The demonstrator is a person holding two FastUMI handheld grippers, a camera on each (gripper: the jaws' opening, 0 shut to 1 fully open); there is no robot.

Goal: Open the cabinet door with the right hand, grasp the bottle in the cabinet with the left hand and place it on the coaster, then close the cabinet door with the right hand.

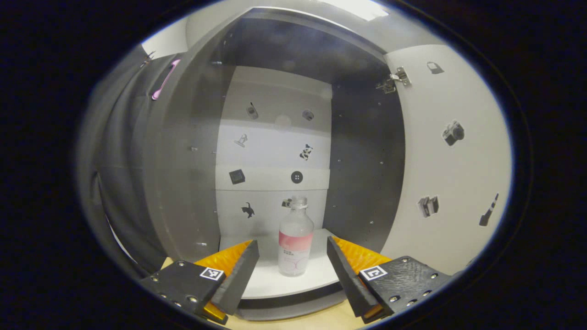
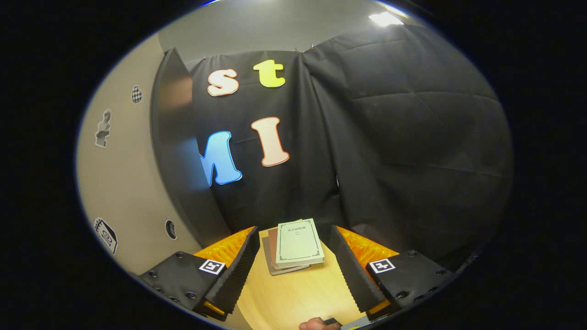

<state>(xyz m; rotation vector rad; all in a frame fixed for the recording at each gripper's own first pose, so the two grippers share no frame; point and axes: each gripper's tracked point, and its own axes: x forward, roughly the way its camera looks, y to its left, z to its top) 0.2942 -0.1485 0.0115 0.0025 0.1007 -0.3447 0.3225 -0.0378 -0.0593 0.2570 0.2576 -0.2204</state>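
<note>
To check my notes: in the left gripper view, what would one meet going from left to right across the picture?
Pink handle → dark side wall of the cabinet → bottle → open cabinet door with its stickers.

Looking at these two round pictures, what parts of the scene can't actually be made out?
- The small print on the pink label of the clear plastic bottle in the left gripper view: too small to read.
- The title on the pale green book topping the stack, right gripper view: too small.
- The lower brown books in that stack: covered by the top book.
- The fingertip at the bottom edge, right gripper view: cut off.
</note>
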